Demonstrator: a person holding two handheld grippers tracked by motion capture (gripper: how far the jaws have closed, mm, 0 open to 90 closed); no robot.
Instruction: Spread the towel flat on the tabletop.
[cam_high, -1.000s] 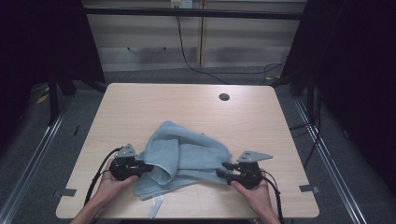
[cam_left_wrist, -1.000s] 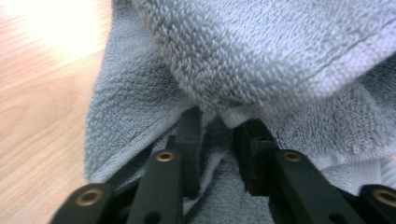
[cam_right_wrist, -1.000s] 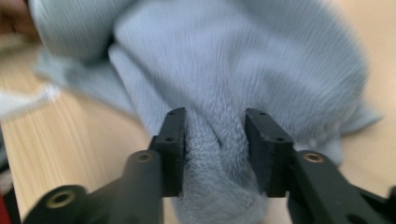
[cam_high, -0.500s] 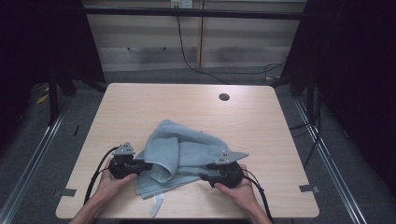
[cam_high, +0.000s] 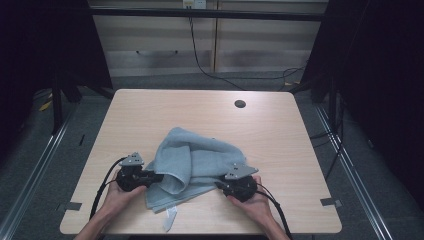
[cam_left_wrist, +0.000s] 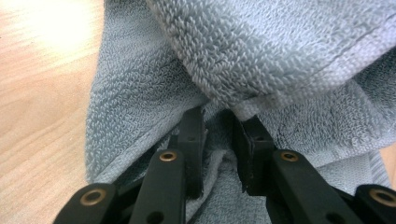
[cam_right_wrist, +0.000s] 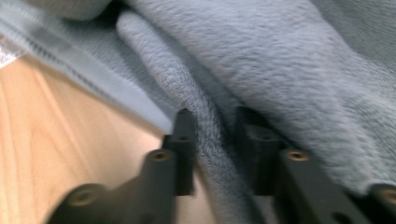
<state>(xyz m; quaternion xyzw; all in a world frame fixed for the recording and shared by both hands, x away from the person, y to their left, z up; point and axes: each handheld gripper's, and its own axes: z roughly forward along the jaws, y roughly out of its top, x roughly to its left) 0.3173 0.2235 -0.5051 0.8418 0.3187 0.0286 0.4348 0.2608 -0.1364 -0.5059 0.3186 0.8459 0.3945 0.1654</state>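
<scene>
A crumpled pale blue-grey terry-cloth towel (cam_high: 192, 165) lies in a loose heap on the near half of the light wooden table with rounded corners (cam_high: 280, 130), its bulk between the person's two hands. A folded flap rolls over the towel's left part, and a small white label or hem end (cam_high: 170, 218) pokes out toward the near edge of the table.

The left gripper (cam_high: 156, 178) lies low on the tabletop at the towel's left side. In the left gripper view its jaws pinch a bunched fold of towel (cam_left_wrist: 219, 116) between the pads, with the hemmed border (cam_left_wrist: 299, 84) draped just above them and bare wood (cam_left_wrist: 42, 93) to the left.

The right gripper (cam_high: 218, 185) sits at the towel's near right edge. Its jaws have just been closing, and in the right gripper view a rolled ridge of towel (cam_right_wrist: 205, 121) runs between them, the pads pressing on it from both sides; that view is blurred. The flat woven border (cam_right_wrist: 93, 74) runs along bare wood (cam_right_wrist: 56, 154) beside it.

The far half of the table is open, with a small dark round hole (cam_high: 240, 104) near the far edge. A broad strip of bare wood stretches to the right of the right hand (cam_high: 255, 205), a narrower one left of the left hand (cam_high: 116, 197). The near edge lies close under both wrists.
</scene>
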